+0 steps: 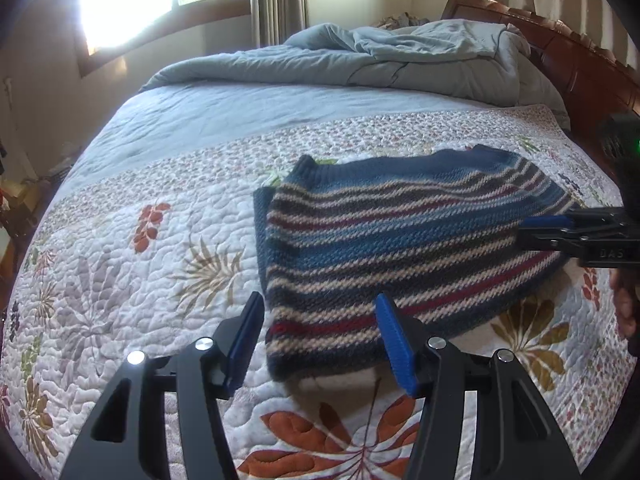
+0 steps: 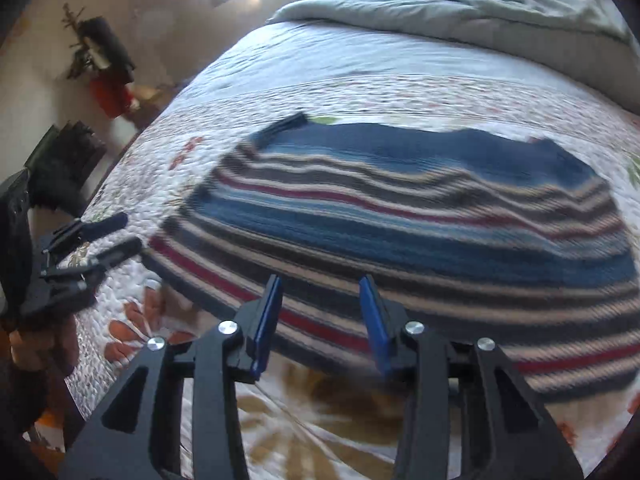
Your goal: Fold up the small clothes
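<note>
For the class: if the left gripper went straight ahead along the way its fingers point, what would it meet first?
Probably the near hem of the striped sweater lying on the quilt; the open left gripper points at it, though depth is uncertain.

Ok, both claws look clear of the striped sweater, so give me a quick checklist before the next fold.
1. Left claw open, nothing between its pads: ok.
2. Right claw open, empty: ok.
3. Striped sweater lying on the floral quilt: ok.
4. Sweater flat, no bunching: not ok, edges look rumpled.
5. Sleeves tucked in: cannot tell.
6. Right wrist view sharp enough to aim: not ok, blurred.
</note>
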Demonstrator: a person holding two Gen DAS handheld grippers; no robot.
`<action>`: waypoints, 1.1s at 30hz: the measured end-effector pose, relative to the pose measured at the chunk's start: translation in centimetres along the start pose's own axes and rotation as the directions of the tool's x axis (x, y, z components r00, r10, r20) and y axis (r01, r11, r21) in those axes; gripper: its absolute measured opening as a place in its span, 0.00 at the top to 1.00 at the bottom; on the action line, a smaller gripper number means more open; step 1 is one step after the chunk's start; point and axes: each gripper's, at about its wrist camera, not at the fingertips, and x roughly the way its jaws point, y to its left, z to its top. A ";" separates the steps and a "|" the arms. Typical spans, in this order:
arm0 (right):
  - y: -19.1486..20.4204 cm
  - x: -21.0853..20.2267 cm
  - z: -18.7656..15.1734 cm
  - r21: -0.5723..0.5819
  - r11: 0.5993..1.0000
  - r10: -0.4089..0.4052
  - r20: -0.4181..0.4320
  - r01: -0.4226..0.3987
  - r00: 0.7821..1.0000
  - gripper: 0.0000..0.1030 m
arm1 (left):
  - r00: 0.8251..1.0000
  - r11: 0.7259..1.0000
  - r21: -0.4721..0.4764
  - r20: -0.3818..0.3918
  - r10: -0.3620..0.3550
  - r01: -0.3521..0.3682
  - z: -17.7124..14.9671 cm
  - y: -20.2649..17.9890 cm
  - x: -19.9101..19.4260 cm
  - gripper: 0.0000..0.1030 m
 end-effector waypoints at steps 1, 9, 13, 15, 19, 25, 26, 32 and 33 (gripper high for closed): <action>0.8 0.8 0.3 -0.001 1.000 0.013 -0.001 -0.013 1.000 0.59 | 1.000 1.000 0.000 -0.006 0.006 -0.006 -0.3 0.3 0.1 0.43; 2.1 6.9 0.1 0.040 0.999 -0.009 -0.150 0.015 0.989 0.53 | 0.998 0.999 -0.027 -0.056 0.025 -0.026 -2.3 3.3 1.0 0.41; 4.0 5.1 0.9 0.027 1.000 0.005 -0.071 -0.003 0.997 0.53 | 0.997 0.999 -0.034 -0.073 0.027 -0.029 -2.8 4.3 1.4 0.37; 6.0 5.1 1.3 -0.009 1.000 0.003 -0.060 -0.004 0.998 0.50 | 0.996 0.998 -0.055 -0.087 0.003 -0.008 -2.7 5.4 1.8 0.33; 11.5 5.2 0.8 -0.205 0.978 -0.060 -0.052 0.048 0.997 0.34 | 0.981 0.964 -0.217 -0.084 -0.176 0.155 -0.9 10.7 2.7 0.20; 17.6 5.9 -2.6 -0.509 0.833 -0.208 0.073 0.216 0.975 0.33 | 0.898 0.846 -0.390 -0.093 -0.429 0.364 2.3 15.8 5.8 0.19; 18.0 6.4 -3.1 -0.537 0.803 -0.242 0.099 0.257 0.965 0.33 | 0.875 0.818 -0.411 -0.090 -0.475 0.402 2.6 15.9 6.4 0.18; 21.0 9.3 -6.2 -0.695 0.565 -0.385 0.255 0.445 0.887 0.34 | 0.783 0.694 -0.536 -0.093 -0.616 0.482 4.3 15.9 12.0 0.18; 21.1 9.7 -6.5 -0.703 0.538 -0.399 0.273 0.465 0.875 0.34 | 0.781 0.689 -0.545 -0.096 -0.617 0.478 4.4 15.7 12.7 0.18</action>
